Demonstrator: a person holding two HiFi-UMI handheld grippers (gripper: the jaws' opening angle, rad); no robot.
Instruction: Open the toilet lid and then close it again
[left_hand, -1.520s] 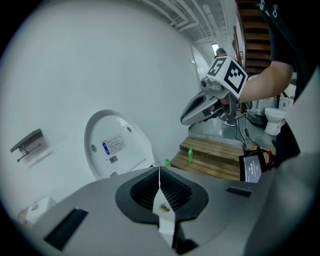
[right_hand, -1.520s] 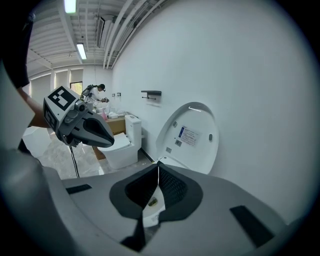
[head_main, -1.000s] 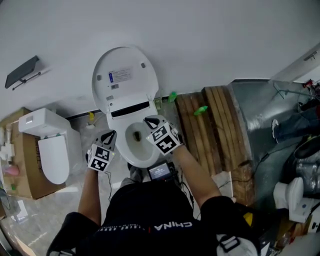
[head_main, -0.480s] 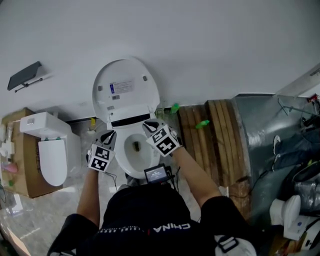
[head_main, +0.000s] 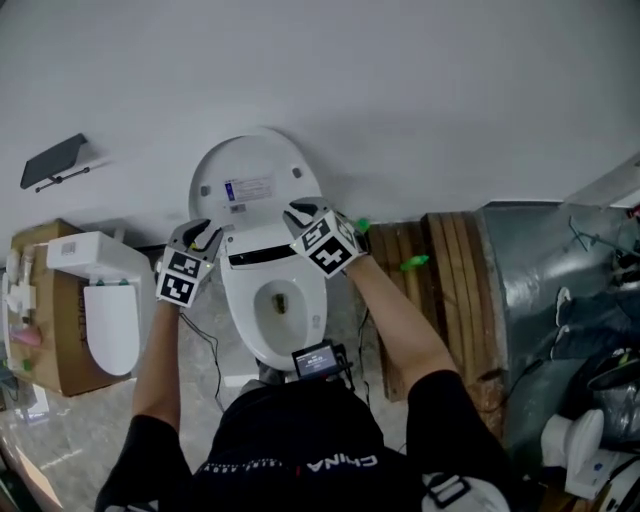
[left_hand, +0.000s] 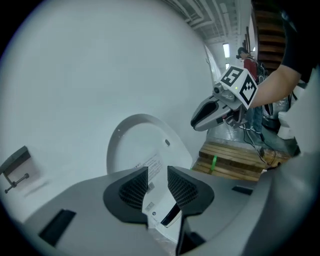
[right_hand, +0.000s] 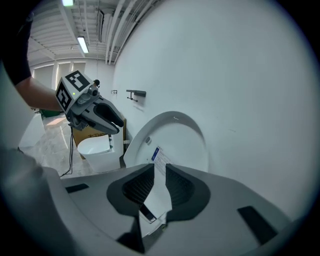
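The white toilet stands against the wall with its lid (head_main: 255, 175) raised upright and the bowl (head_main: 278, 305) uncovered. My left gripper (head_main: 203, 232) hovers at the lid's lower left edge. My right gripper (head_main: 297, 212) hovers at its lower right, just in front of the lid's inner face. In the left gripper view the jaws (left_hand: 158, 175) are opening with nothing between them, and the lid (left_hand: 135, 145) is beyond. In the right gripper view the jaws (right_hand: 160, 172) are opening a narrow gap, also with nothing between them, and they face the lid (right_hand: 180, 137).
A second small toilet (head_main: 105, 300) sits on a cardboard box at the left. A wooden pallet (head_main: 440, 260) with a green item (head_main: 412, 263) lies right of the toilet, with grey metal sheeting (head_main: 560, 290) beyond. A black shelf (head_main: 55, 160) hangs on the wall.
Both grippers have moved from beside the bowl up and toward the wall, to the lower edge of the raised lid. The lid has stayed upright.
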